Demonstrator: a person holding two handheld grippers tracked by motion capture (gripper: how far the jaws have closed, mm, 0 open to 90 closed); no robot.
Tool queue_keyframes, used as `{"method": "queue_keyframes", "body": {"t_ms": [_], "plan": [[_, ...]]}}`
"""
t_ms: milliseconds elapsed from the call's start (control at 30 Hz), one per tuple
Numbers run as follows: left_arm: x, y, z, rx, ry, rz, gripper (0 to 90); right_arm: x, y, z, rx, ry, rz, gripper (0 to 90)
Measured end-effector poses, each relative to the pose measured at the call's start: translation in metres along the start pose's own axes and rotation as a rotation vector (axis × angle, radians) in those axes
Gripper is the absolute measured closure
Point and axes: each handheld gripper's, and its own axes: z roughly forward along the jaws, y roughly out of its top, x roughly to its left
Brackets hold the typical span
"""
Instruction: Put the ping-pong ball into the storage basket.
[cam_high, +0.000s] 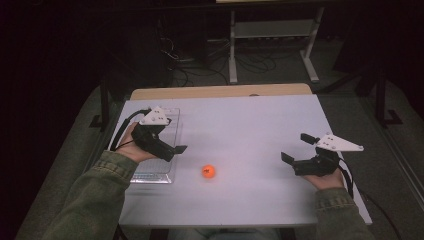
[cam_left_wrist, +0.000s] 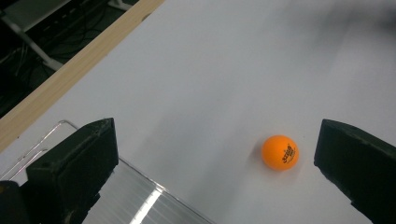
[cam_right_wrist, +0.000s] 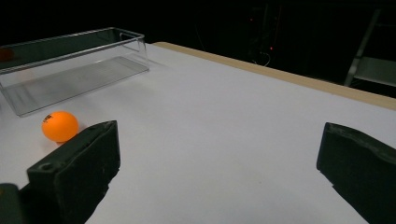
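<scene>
On the white table (cam_high: 250, 200), orange ball (cam_high: 208, 171), round, axisless, between two wide-apart, empty tools.

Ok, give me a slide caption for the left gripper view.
Open left gripper above the white table, orange ball near one jaw, clear tray below.

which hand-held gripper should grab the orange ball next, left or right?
Left, probably. The left hand-held gripper hangs open above the clear plastic rectangular tray, close to the small orange ping-pong ball, which lies between its jaws in its own view. The right hand-held gripper, also open, is farther off.
</scene>
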Motion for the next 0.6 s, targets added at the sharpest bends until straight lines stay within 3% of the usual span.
{"method": "queue_keyframes", "body": {"t_ms": [600], "plan": [[-0.006,0.016,0.016,0.086,-0.069,0.071,0.0,0.001,0.000,0.000,0.003,0.005,0.000,0.0]]}}
